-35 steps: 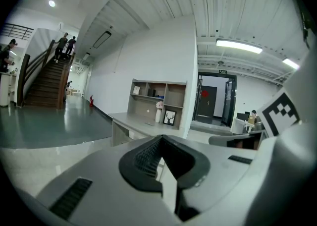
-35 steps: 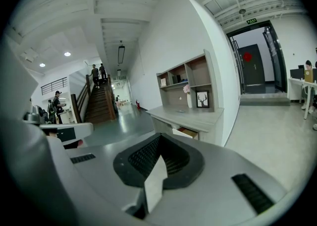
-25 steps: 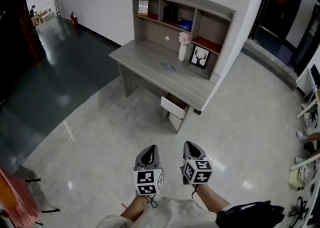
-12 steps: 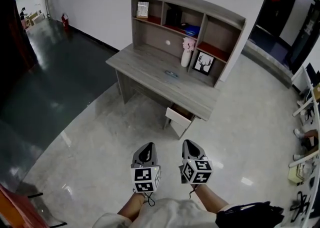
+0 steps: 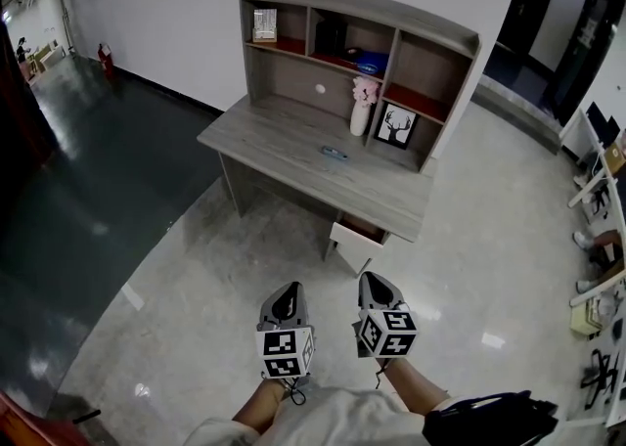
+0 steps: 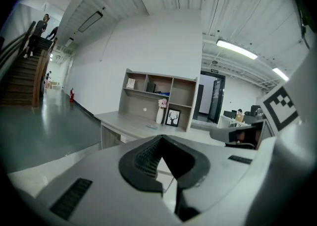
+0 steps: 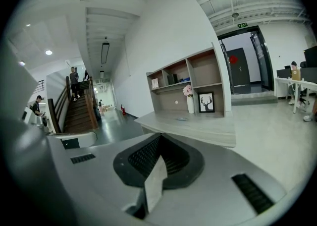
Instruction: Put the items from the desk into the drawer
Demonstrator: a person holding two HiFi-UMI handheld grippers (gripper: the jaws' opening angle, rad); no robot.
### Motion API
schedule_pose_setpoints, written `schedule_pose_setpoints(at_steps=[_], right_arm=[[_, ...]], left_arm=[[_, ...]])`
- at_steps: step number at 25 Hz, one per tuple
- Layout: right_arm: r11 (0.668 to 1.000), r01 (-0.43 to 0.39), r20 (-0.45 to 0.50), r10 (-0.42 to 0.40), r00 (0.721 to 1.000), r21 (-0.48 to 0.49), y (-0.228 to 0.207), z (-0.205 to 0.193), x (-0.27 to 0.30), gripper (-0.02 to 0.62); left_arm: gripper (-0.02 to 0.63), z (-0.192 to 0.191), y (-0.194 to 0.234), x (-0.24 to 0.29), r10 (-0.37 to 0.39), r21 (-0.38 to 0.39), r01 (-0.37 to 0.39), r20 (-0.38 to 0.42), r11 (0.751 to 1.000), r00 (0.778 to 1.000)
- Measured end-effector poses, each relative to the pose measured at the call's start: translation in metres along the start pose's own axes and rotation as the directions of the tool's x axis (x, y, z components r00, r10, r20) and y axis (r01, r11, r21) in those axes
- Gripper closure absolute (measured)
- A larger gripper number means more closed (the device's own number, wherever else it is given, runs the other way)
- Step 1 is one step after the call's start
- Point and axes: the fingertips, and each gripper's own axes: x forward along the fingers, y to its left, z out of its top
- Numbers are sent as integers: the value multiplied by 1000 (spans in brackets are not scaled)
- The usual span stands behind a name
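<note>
A grey wooden desk with a shelf hutch stands against the white wall, across the floor from me. A small flat bluish item lies on the desktop. Under the right end of the desk a white-fronted drawer is pulled open. A white vase of pink flowers and a framed deer picture stand at the hutch. My left gripper and right gripper are side by side over bare floor, well short of the desk, both shut and empty. The left gripper view shows the desk beyond the closed jaws.
Glossy pale floor lies between me and the desk, with dark floor to the left. A doorway and office furniture are at the right. A staircase with people on it shows in the gripper views.
The desk has come nearer and sits lower and larger in the head view. Both grippers have kept their place at the bottom of the view, still shut.
</note>
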Motion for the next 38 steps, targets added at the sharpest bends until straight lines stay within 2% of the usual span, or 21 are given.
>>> schedule_pose_setpoints(at_steps=[5, 14, 23, 29, 38], right_arm=[[999, 52, 9, -52, 999, 14, 2, 4, 10, 597], [993, 113, -4, -113, 994, 17, -10, -4, 16, 597], [994, 99, 9, -99, 995, 45, -10, 2, 50, 597], [994, 96, 15, -97, 995, 59, -20, 19, 86, 597], [992, 100, 37, -103, 994, 74, -58, 59, 146, 597]], left_arm=[[607, 5, 18, 13, -35, 11, 35, -10, 999, 999], [607, -2, 32, 30, -45, -21, 44, -22, 999, 999], [607, 0, 37, 50, -55, 20, 56, -38, 998, 998], [607, 16, 46, 88, -56, 40, 58, -45, 998, 997], [607, 50, 46, 167, -62, 50, 64, -41, 997, 997]])
